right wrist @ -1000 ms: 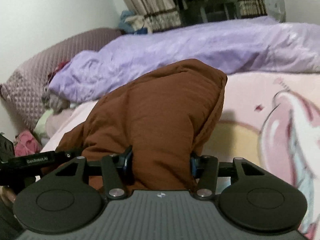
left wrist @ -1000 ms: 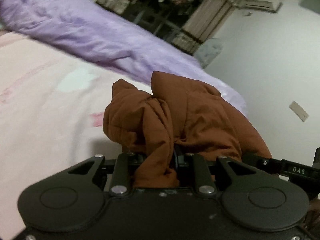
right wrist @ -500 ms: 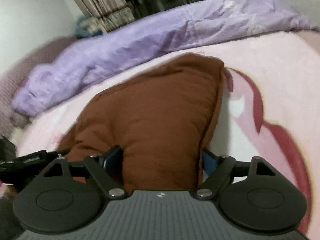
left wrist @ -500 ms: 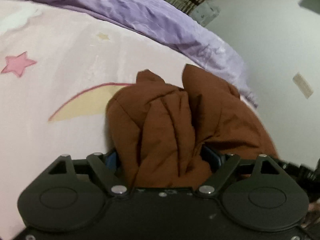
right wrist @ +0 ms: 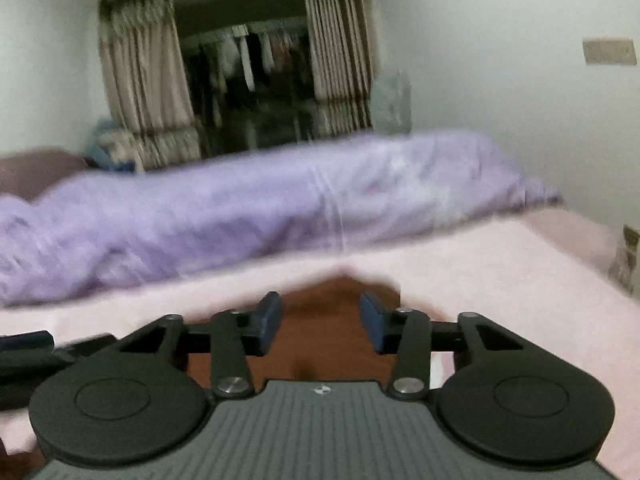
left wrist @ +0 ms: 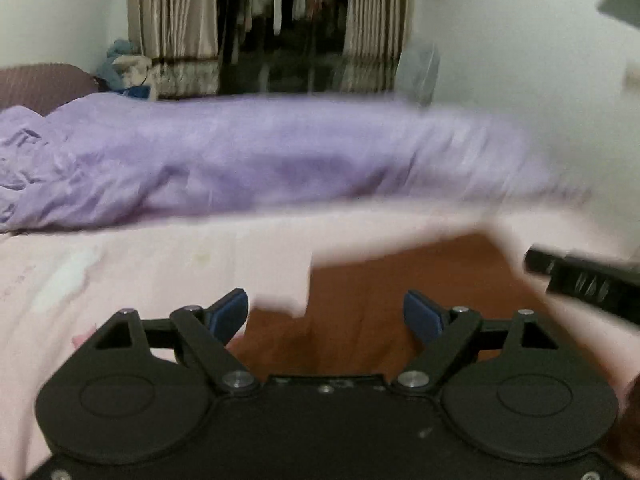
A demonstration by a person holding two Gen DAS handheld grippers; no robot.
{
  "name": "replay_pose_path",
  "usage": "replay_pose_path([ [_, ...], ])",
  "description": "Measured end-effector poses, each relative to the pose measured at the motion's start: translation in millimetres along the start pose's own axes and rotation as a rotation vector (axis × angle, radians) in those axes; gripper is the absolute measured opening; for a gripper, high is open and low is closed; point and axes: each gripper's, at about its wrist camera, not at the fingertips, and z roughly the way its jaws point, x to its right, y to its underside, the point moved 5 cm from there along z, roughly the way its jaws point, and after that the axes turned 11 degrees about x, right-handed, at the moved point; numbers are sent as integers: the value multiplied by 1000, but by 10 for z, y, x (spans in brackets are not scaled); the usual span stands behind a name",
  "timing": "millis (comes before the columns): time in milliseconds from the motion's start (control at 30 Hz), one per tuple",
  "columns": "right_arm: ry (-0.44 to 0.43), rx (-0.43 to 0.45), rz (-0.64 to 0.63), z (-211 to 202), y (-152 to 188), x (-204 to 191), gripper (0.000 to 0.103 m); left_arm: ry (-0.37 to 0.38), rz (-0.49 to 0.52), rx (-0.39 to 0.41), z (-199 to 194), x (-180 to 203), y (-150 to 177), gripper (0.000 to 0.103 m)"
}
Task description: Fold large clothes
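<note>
The brown garment [left wrist: 400,300] lies flat on the pink bed sheet [left wrist: 140,272], low in both blurred views. My left gripper [left wrist: 326,314] is open and empty just above it, blue pads wide apart. My right gripper [right wrist: 320,322] is open and empty too, over a corner of the garment [right wrist: 320,344]. The right gripper's black body [left wrist: 584,280] shows at the right edge of the left wrist view. The left gripper's body [right wrist: 28,348] shows at the left edge of the right wrist view.
A rumpled purple duvet [left wrist: 260,160] lies across the far side of the bed. Behind it are beige curtains [left wrist: 172,28] and a dark closet with hanging clothes [left wrist: 280,20]. A mauve headboard [left wrist: 44,84] is at far left. White wall [right wrist: 500,80] stands on the right.
Both grippers have let go of the brown garment and opened. The garment dropped flat on the sheet. Both cameras have tilted up toward the closet.
</note>
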Motion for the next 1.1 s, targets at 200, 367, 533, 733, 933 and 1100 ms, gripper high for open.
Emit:
replay_pose_path([
  [200, 19, -99, -48, 164, 308, -67, 51, 9, -133, -19, 200, -152, 371, 96],
  [367, 43, -148, -49, -23, 63, -79, 56, -25, -53, -94, 44, -96, 152, 93],
  [533, 45, -5, 24, -962, -292, 42, 94, -109, 34, -41, -859, -166, -154, 93],
  [733, 4, -46, -30, -1896, -93, -33, 101, -57, 50, -66, -1845, -176, 21, 93],
  [933, -49, -54, -22, -2427, 252, -125, 101, -74, 136, -74, -2549, -64, 476, 93],
  [1100, -33, -98, -60, -2738, 621, -103, 101, -60, 82, -98, -2945, -114, 894, 93],
])
